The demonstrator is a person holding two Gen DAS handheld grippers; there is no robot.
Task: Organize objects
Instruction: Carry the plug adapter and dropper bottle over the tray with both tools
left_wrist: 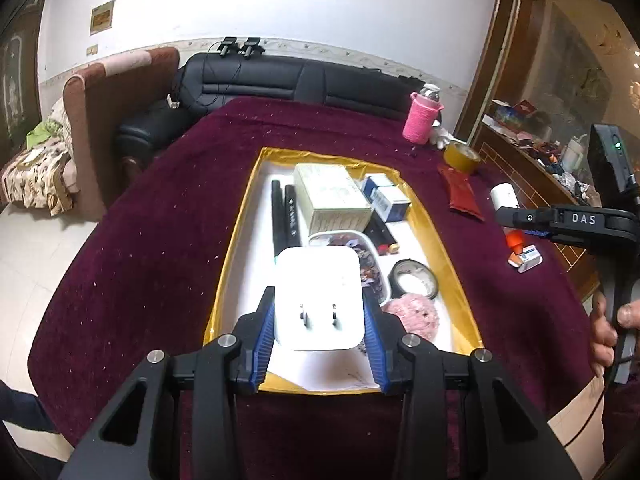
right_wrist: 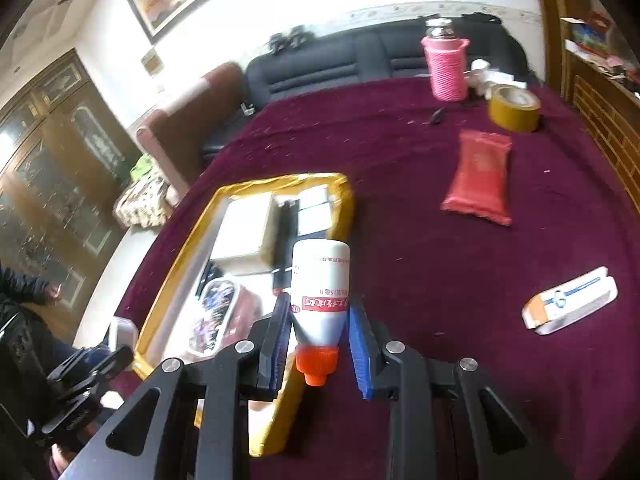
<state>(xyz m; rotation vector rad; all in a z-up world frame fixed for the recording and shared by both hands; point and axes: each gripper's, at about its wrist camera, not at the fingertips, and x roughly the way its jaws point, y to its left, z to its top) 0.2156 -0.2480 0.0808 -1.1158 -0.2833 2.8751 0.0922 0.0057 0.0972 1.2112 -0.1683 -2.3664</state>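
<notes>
Low centre of the left view, over the tray (left_wrist: 236,216): charger (left_wrist: 320,300), rigid, light, slick, pinched by its flat sides in the left gripper (left_wrist: 320,320); low centre of the right view: bottle (right_wrist: 320,300), light, smooth, rollable, clamped near its orange cap in the right gripper (right_wrist: 320,340).

The right gripper (right_wrist: 318,334) clamps a white glue bottle (right_wrist: 320,300) between its blue pads, orange cap toward the camera. Left of the jaws lies the yellow-rimmed tray (right_wrist: 188,248); ahead to the right, a red packet (right_wrist: 478,176); right, a small box (right_wrist: 570,300).
</notes>
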